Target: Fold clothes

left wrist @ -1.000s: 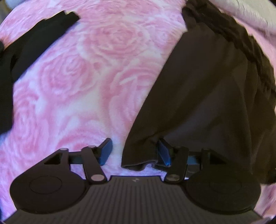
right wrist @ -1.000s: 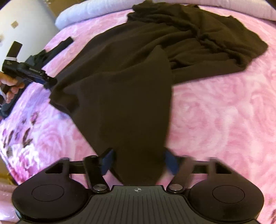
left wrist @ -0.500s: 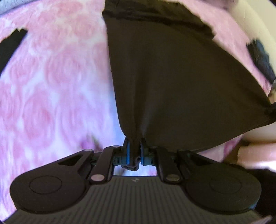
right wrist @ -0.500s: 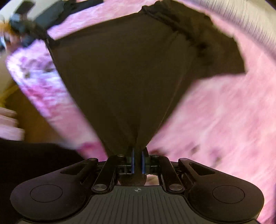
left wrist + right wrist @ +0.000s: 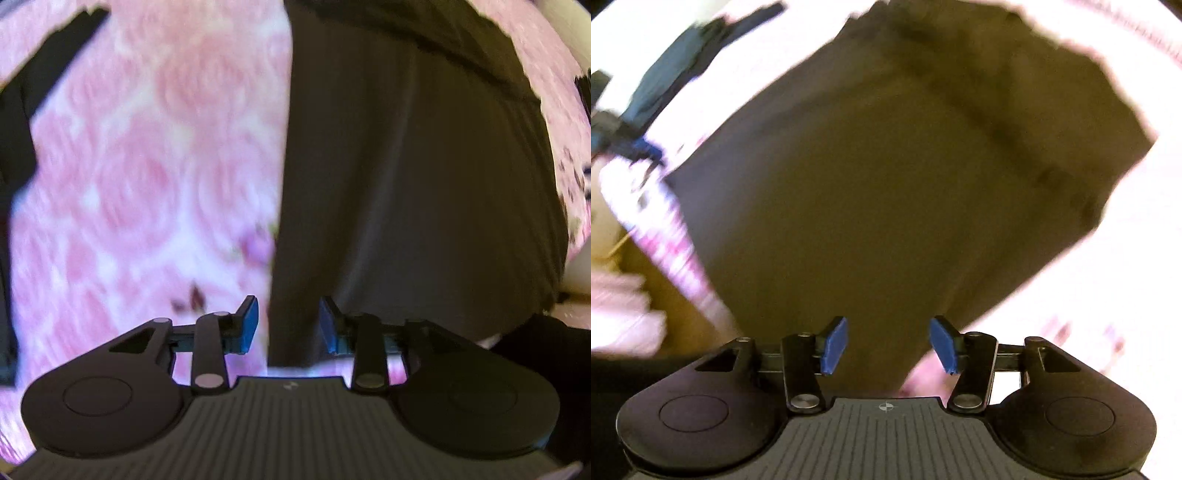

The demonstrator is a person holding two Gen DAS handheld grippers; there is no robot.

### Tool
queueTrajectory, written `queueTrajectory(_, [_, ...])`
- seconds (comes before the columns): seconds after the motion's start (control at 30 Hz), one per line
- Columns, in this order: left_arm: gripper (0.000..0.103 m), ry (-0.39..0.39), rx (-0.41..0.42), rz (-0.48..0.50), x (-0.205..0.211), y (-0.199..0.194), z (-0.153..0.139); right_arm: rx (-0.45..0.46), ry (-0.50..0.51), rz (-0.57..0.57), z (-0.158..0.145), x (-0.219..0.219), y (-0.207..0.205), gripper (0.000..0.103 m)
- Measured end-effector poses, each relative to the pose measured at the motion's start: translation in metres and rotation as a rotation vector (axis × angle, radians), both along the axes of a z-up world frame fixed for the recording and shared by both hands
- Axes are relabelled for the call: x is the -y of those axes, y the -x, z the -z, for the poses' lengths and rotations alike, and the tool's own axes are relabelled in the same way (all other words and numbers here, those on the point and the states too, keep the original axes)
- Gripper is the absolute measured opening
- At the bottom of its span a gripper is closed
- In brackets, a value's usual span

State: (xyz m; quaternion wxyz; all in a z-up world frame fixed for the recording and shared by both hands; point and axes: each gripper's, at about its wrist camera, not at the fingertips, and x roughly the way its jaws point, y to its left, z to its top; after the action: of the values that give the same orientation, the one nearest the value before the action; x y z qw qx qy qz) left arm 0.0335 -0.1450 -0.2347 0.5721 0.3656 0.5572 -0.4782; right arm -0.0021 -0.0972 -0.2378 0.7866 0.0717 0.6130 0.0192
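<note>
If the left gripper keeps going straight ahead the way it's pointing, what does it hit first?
Probably the dark garment: its near edge lies between the left gripper's open fingers, over the pink bedspread. Depth is blurry.

A bedroom in a home is showing in both views. A pink rose-patterned bedspread (image 5: 140,177) is covering a bed and filling most of the left wrist view. A dark brown garment (image 5: 417,192) is lying spread across it, and another dark piece of clothing (image 5: 22,122) is lying further off. A pale wall (image 5: 576,33) is showing beyond the bed's edge.
</note>
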Motion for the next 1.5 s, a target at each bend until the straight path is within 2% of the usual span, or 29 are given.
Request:
queueTrajectory(0.13, [0.036,0.066,0.027,0.018,0.043,-0.002,-0.005,0.163,0.141,0.001,0.014,0.017,-0.064,0.055])
queueTrajectory(0.23, [0.037,0.101,0.023,-0.005,0.068,0.005,-0.005,0.277,0.194,-0.084,0.039,0.008,-0.130,0.055])
queueTrajectory(0.37, [0.037,0.129,0.009,-0.046,0.093,0.016,-0.003,0.321,0.273,-0.262,0.083,-0.009,-0.199,0.055])
queueTrajectory(0.4, [0.037,0.130,0.004,-0.054,0.099,0.019,-0.001,0.310,0.279,-0.299,0.093,-0.006,-0.209,0.040])
queueTrajectory(0.43, [0.037,0.130,0.006,-0.054,0.105,0.024,0.003,0.303,0.254,-0.305,0.096,0.005,-0.212,0.001])
queueTrajectory(0.5, [0.037,0.141,0.014,-0.039,0.115,0.030,0.002,0.320,0.178,-0.270,0.086,0.028,-0.210,0.001])
queueTrajectory(0.6, [0.037,0.173,0.036,-0.001,0.138,0.040,-0.002,0.426,0.147,-0.161,0.033,0.071,-0.170,0.001])
queueTrajectory(0.67, [0.039,0.214,0.062,0.048,0.165,0.051,-0.004,0.475,0.145,-0.019,-0.003,0.111,-0.133,0.001])
queueTrajectory(0.73, [0.044,0.258,0.089,0.107,0.197,0.065,-0.005,0.507,0.143,0.164,-0.033,0.158,-0.088,0.001])
queueTrajectory(0.83, [0.047,0.324,0.138,0.274,0.248,0.102,-0.003,0.503,0.205,0.447,-0.057,0.228,-0.008,0.001])
queueTrajectory(0.97, [0.054,0.415,0.203,0.539,0.299,0.171,0.003,0.411,0.257,0.798,-0.051,0.299,0.095,0.001])
queueTrajectory(1.03, [0.058,0.449,0.257,0.705,0.315,0.210,0.010,0.336,0.268,0.978,-0.033,0.324,0.142,0.002])
queueTrajectory(1.1, [0.058,0.472,0.341,0.890,0.326,0.246,0.022,0.262,0.266,1.101,-0.013,0.338,0.172,0.002])
queueTrajectory(1.17, [0.058,0.492,0.431,1.080,0.327,0.275,0.036,0.216,0.234,1.150,0.006,0.342,0.187,0.002])
queueTrajectory(1.2, [0.058,0.488,0.438,1.171,0.327,0.287,0.043,0.207,0.223,1.144,0.013,0.340,0.189,0.002])
queueTrajectory(1.27, [0.058,0.450,0.402,1.279,0.328,0.306,0.056,0.190,0.210,1.109,0.026,0.339,0.192,0.002])
queueTrajectory(1.3, [0.058,0.422,0.377,1.317,0.330,0.314,0.062,0.190,0.205,1.095,0.031,0.337,0.192,0.002])
queueTrajectory(1.4, [0.056,0.307,0.294,1.300,0.344,0.331,0.076,0.200,0.183,1.081,0.043,0.335,0.188,0.002])
queueTrajectory(1.43, [0.054,0.285,0.293,1.288,0.346,0.333,0.080,0.203,0.175,1.081,0.047,0.337,0.187,0.002])
queueTrajectory(1.47, [0.038,0.265,0.293,1.276,0.348,0.334,0.083,0.204,0.168,1.084,0.048,0.340,0.188,0.002])
queueTrajectory(1.5, [0.015,0.255,0.300,1.261,0.350,0.333,0.082,0.207,0.162,1.088,0.046,0.345,0.193,0.002])
